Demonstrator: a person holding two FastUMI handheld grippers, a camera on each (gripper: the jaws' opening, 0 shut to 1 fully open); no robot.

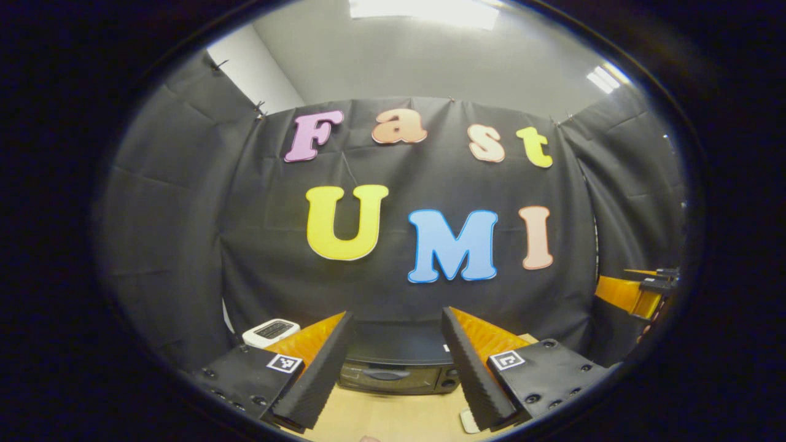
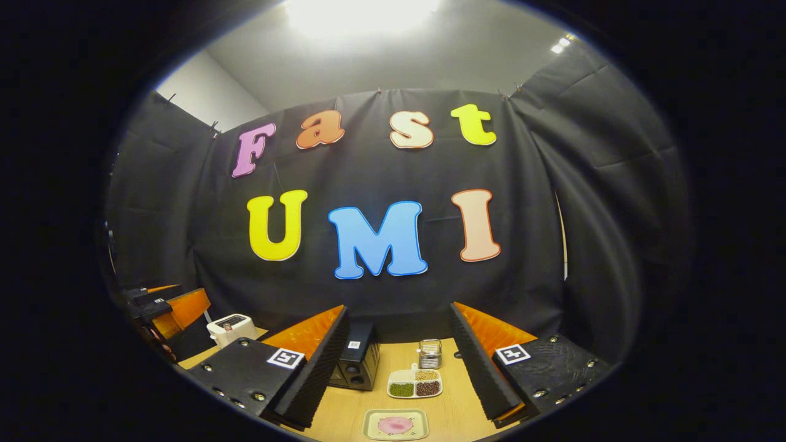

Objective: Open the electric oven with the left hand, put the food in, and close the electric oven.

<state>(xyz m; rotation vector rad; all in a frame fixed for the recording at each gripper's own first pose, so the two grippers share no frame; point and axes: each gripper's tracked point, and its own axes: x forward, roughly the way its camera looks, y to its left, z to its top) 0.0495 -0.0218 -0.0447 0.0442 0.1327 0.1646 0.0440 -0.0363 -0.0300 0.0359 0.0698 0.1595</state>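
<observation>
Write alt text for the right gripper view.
Open right tongs hover over a wooden table; between them sit a divided dish of beans, a small tray of pink food and the black electric oven.

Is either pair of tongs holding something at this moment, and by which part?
Nothing is held. The left tongs stand open before the closed black electric oven. The right tongs stand open above the square plate with pink food.
</observation>
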